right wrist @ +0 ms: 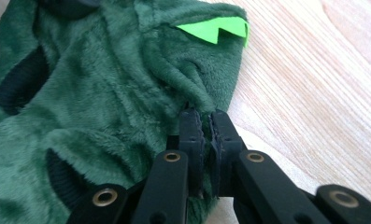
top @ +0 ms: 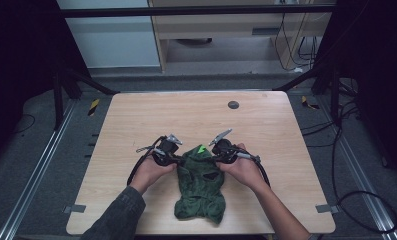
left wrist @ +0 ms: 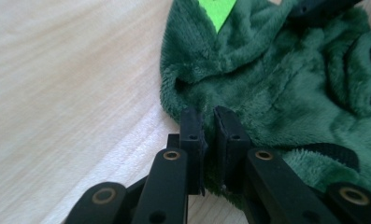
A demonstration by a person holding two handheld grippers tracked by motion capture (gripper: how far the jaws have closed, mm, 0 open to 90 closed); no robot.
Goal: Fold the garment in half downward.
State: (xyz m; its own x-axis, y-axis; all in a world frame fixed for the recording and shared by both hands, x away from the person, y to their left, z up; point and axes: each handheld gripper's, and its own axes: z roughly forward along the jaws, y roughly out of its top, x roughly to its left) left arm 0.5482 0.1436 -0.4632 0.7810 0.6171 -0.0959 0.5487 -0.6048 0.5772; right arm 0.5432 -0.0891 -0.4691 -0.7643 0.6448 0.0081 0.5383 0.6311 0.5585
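Observation:
A small dark green fleece garment point(top: 200, 187) with a bright green spiked patch point(top: 201, 149) lies crumpled on the wooden table point(top: 196, 115), near its front edge. My left gripper point(top: 179, 159) is shut on the garment's upper left edge. In the left gripper view its jaws pinch a fold of the fleece point(left wrist: 267, 88) with a narrow gap between them point(left wrist: 209, 117). My right gripper point(top: 215, 157) is shut on the upper right edge, and its jaws point(right wrist: 204, 116) are almost together on the fleece point(right wrist: 103, 107), just below the spiked patch point(right wrist: 213, 29). Black ribbed cuffs point(right wrist: 19, 81) show on the garment.
A small black round disc point(top: 233, 105) sits at the table's far middle. Bare wood stretches behind and to both sides of the garment. Cables point(top: 358, 200) run along the floor at the right, and dark frame posts point(top: 61, 95) stand at the far corners.

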